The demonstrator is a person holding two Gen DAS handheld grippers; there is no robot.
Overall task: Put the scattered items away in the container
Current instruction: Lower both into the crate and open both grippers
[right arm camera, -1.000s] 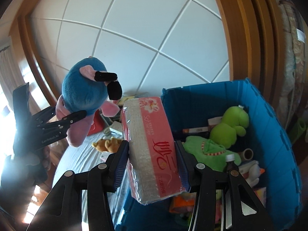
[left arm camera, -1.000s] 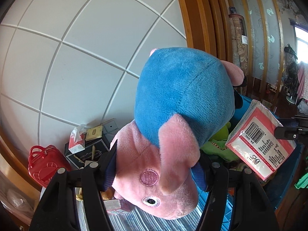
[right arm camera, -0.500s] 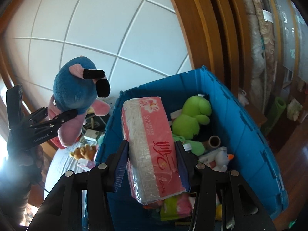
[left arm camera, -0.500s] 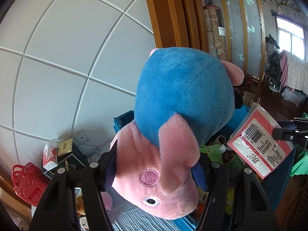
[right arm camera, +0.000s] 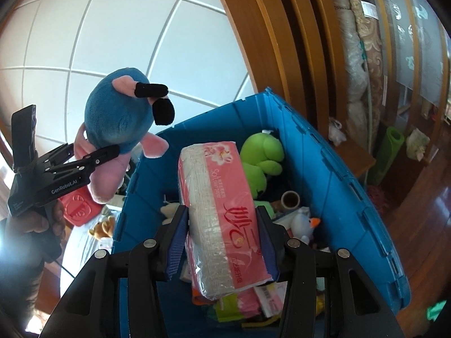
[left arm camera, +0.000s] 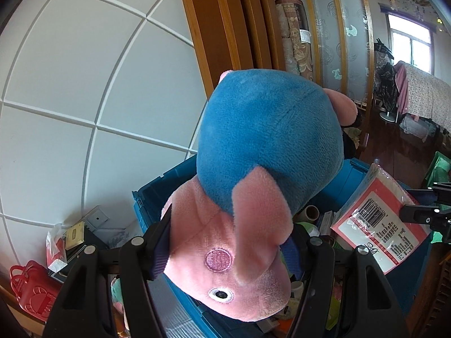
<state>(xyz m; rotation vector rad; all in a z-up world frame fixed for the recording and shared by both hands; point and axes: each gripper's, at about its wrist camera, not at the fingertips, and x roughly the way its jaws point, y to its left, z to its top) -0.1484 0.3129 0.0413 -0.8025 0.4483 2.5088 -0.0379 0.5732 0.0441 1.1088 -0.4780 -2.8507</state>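
Observation:
My left gripper (left arm camera: pixel 229 239) is shut on a plush pig (left arm camera: pixel 262 152) with a pink head and blue body, held upside down over the left rim of the blue bin (left arm camera: pixel 149 197). The pig (right arm camera: pixel 118 124) and left gripper (right arm camera: pixel 95 157) also show at the left of the right wrist view. My right gripper (right arm camera: pixel 222 231) is shut on a pink tissue pack (right arm camera: pixel 222 205), held above the open blue bin (right arm camera: pixel 338 174). The pack (left arm camera: pixel 377 225) shows at the right of the left wrist view.
The bin holds a green plush (right arm camera: pixel 262 157), a tape roll (right arm camera: pixel 290 200), a small white duck toy (right arm camera: pixel 304 222) and several packets. A red toy basket (left arm camera: pixel 31 290), a teddy (right arm camera: pixel 101 225) and small boxes (left arm camera: pixel 73 233) lie left of the bin. A tiled wall stands behind.
Both grippers have moved right and over the blue bin, carrying the pig and the tissue pack. The bin now fills more of both views.

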